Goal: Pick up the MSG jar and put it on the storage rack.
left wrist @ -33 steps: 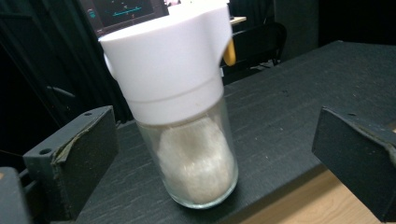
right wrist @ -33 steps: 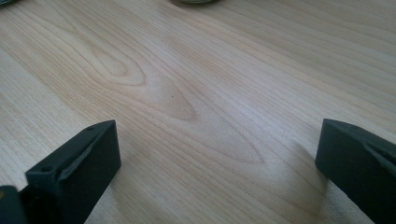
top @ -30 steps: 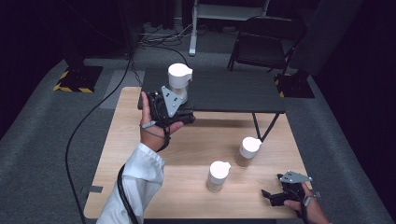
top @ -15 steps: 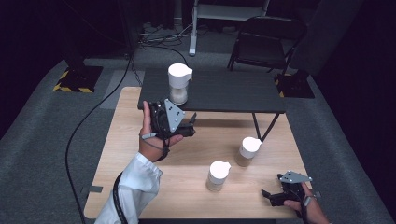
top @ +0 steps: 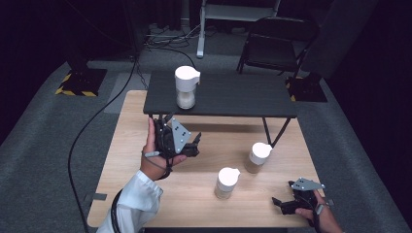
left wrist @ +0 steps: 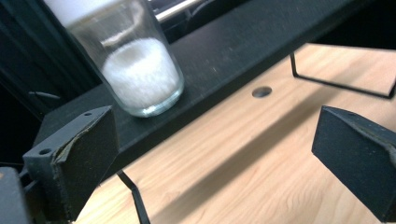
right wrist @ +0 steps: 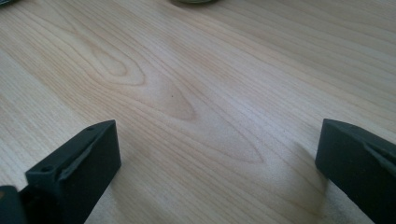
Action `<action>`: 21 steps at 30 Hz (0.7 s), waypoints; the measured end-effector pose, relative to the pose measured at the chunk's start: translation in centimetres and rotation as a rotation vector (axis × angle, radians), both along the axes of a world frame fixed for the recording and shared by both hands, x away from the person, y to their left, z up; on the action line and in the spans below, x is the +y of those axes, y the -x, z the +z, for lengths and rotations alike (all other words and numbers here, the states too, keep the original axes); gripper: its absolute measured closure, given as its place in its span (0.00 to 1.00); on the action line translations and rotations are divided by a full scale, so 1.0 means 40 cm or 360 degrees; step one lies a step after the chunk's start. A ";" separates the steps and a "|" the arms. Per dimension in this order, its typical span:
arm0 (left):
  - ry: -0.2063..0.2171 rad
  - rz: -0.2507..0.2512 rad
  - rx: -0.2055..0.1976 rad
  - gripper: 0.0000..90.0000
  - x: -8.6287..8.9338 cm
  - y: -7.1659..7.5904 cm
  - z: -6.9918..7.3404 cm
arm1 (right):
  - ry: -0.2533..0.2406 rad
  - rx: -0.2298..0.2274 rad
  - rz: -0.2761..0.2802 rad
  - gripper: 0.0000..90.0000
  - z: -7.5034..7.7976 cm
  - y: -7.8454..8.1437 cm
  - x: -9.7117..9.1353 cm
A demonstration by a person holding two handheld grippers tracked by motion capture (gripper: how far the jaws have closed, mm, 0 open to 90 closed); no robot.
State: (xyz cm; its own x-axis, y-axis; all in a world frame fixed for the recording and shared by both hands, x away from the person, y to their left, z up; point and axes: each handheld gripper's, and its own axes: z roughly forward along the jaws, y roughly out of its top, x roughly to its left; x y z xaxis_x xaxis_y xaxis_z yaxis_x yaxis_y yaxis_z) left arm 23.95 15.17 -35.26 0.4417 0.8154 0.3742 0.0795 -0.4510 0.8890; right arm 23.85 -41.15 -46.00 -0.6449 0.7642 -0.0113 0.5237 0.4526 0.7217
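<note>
Jars seem mid-transfer: one jar (top: 186, 87) stands on the black shelf (top: 233, 94), left gripper (top: 194, 145) hangs empty, jaws spread; right gripper (top: 282, 204), likewise spread, rests near two jars awaiting a grasp.

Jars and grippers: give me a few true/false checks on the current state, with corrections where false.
1. One jar stands on the black shelf. True.
2. The left gripper is shut on a jar. False: its jaws are wide open with nothing between them, over the wooden table.
3. Three jars stand on the wooden table. False: two do, the middle jar and the right jar.
4. The right gripper is open near the table's front right corner. True.
5. The jar on the shelf holds a white grainy filling. True, per the left gripper view.
</note>
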 end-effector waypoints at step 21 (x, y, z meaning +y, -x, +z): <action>-0.0134 -0.0055 0.0111 0.01 0.002 0.037 -0.082 | 0.0000 0.0000 -0.0003 0.00 0.000 0.001 0.001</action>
State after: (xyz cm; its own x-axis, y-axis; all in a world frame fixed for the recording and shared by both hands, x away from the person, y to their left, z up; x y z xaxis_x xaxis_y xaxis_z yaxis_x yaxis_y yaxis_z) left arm 22.45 15.26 -38.54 0.4965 0.7661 0.4081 0.1232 -0.5275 0.8406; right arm 23.82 -41.13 -46.01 -0.6433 0.7655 -0.0114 0.5245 0.4515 0.7219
